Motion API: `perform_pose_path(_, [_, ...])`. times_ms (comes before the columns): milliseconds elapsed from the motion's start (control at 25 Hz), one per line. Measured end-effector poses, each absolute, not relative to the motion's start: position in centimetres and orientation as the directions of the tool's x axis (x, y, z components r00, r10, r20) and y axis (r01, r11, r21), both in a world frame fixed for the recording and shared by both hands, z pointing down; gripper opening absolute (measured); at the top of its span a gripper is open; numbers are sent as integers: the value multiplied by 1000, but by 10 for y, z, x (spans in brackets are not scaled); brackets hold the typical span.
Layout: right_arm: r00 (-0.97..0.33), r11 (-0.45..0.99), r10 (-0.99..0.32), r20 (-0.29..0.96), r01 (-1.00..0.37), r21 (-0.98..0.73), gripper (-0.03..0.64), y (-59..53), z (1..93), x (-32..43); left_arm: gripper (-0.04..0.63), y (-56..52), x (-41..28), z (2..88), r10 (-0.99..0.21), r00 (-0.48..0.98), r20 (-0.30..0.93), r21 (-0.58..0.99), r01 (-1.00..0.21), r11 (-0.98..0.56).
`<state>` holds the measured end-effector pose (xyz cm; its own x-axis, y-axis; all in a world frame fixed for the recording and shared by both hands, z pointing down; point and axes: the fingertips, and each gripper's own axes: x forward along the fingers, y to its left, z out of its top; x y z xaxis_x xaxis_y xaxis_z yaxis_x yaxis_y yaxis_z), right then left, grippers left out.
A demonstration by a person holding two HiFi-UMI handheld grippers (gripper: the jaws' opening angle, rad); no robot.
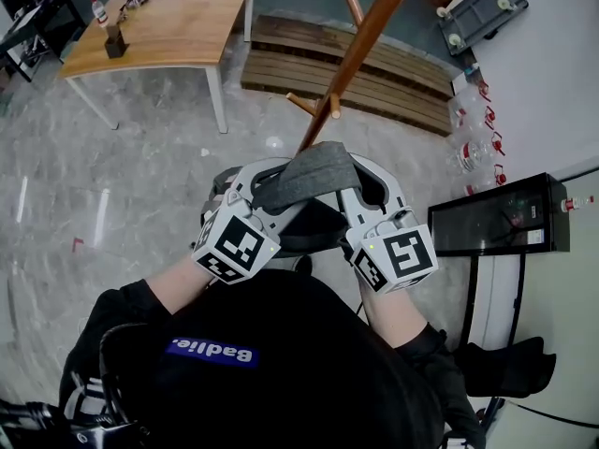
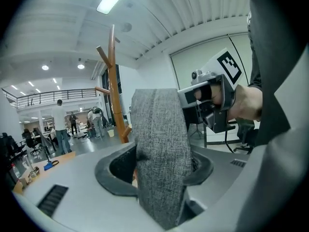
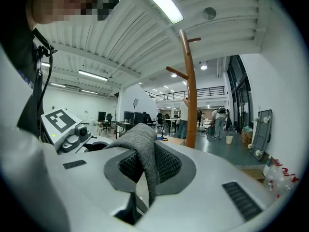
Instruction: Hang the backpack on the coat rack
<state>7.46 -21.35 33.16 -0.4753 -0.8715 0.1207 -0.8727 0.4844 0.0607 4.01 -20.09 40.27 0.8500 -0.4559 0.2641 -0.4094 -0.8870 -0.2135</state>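
The backpack's grey strap stretches between the two grippers, held up in front of the person's chest. The wooden coat rack rises just beyond it. A dark bulk under the strap is probably the bag's body, but the grippers and the strap hide most of it.

The right gripper is clamped on the strap: its jaws stand close together and the cloth is pinched into a narrow fold between them. The left gripper has its jaws apart. The strap runs up between them as a broad flat band, with a dark gap on one side, so it seems to lie there loosely and not gripped.

The strap is soft woven fabric that bends and drapes where it leaves the jaws, and its rough weave should give the pads good purchase. The bag below likely has some weight and will sag and swing from whatever point carries it, so for now the load probably hangs on the right gripper alone.

The strap is the sensible place to hold, one gripper toward each end. That keeps the span between them open enough to drop over one of the rack's angled pegs
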Motion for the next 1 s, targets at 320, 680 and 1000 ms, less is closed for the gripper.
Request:
perform_pose_path(320, [-498,505,-863,90,-858,94,32,-247,305,74,225,-207,25,378,-501,843,198,-177,-472,-864])
perform_pose_path(680, [-506,518,-854,119,-846,127,32,-271,292,81,239,-201,16,362,-522,843,129,-156,-502,-851])
perform_pose_path(1000, [-488,522,-846,216,-841,145,32,-295,306,90,239,-243,21,375,-586,797,148,-138,-570,-810])
